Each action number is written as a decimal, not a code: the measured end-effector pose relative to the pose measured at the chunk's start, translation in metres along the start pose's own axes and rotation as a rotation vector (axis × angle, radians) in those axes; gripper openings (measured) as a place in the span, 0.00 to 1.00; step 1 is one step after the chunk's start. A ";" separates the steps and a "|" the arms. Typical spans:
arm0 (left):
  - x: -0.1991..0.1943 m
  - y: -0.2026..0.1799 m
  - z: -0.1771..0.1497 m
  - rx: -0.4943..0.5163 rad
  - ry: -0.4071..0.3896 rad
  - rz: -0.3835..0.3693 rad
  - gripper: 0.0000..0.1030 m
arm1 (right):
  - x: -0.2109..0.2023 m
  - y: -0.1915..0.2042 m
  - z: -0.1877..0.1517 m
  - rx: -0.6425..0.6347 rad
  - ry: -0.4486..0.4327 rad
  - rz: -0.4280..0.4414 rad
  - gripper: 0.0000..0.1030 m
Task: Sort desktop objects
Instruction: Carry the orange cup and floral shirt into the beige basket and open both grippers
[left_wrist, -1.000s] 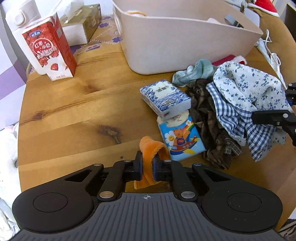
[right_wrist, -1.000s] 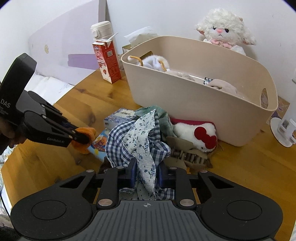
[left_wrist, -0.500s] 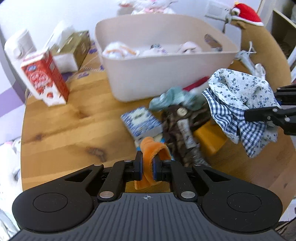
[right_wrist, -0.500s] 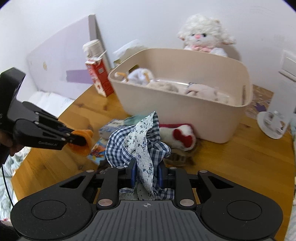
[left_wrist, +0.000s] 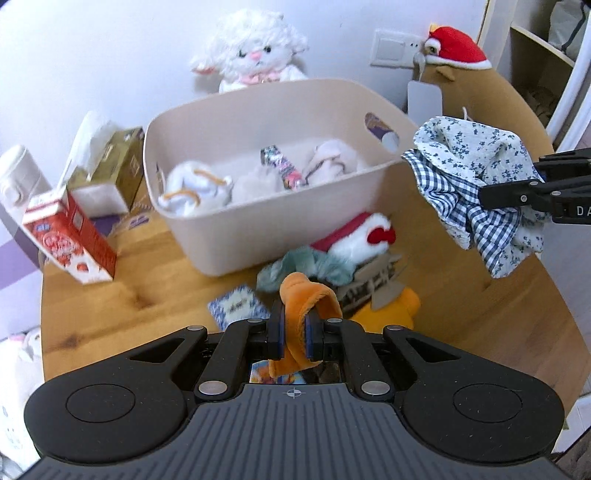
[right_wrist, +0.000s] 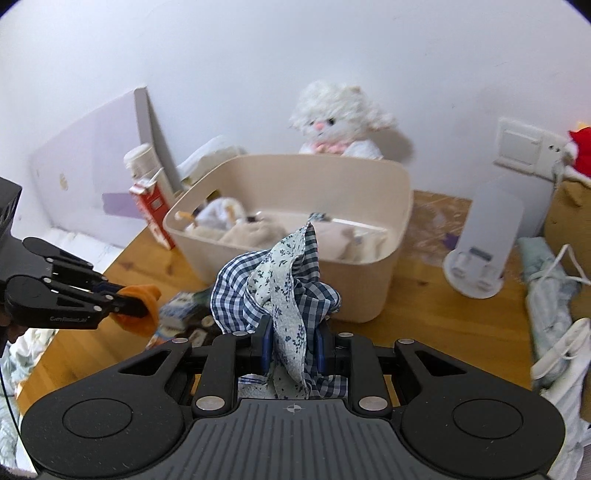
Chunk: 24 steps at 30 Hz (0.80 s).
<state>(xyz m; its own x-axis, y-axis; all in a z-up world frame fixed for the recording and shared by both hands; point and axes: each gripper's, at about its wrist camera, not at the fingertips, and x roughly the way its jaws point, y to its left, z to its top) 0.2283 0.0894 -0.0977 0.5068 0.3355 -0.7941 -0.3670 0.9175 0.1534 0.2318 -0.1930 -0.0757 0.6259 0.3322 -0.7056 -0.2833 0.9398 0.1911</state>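
Note:
My left gripper (left_wrist: 294, 334) is shut on an orange plush piece (left_wrist: 308, 295), held above the wooden table (left_wrist: 155, 299). In the right wrist view that gripper (right_wrist: 146, 306) hangs at the left with the orange piece (right_wrist: 142, 295). My right gripper (right_wrist: 293, 345) is shut on a blue checked and flowered cloth (right_wrist: 277, 280), which dangles in the air at the right (left_wrist: 476, 184). The beige basket (left_wrist: 266, 221) (right_wrist: 369, 280) stands behind both, with several soft white things inside. A pile lies in front of it: teal cloth (left_wrist: 295, 266), a white and red plush (left_wrist: 362, 236), a yellow thing (left_wrist: 399, 302).
A red milk carton (left_wrist: 70, 240), a white bottle (left_wrist: 18, 181) and a tissue box (left_wrist: 110, 170) stand left of the basket. A white lamb plush (left_wrist: 255, 55) sits behind it. A blue patterned packet (left_wrist: 236, 306) lies on the table. A white stand (right_wrist: 484, 240) is at the right.
Both grippers have risen and tilted up, lifting the orange piece and the checked cloth off the pile. The inside of the basket now shows, and a yellow thing is uncovered.

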 end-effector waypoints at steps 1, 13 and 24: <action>-0.001 -0.001 0.004 0.003 -0.007 0.001 0.09 | -0.002 -0.003 0.002 0.001 -0.006 -0.004 0.20; -0.006 -0.006 0.061 0.064 -0.107 0.026 0.09 | -0.019 -0.025 0.039 -0.026 -0.107 -0.058 0.20; 0.005 -0.011 0.100 0.103 -0.155 0.057 0.09 | -0.015 -0.032 0.076 -0.082 -0.177 -0.125 0.20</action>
<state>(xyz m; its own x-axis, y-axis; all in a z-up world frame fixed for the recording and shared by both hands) 0.3134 0.1027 -0.0447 0.6046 0.4091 -0.6834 -0.3210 0.9104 0.2610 0.2867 -0.2219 -0.0187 0.7754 0.2288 -0.5886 -0.2488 0.9673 0.0482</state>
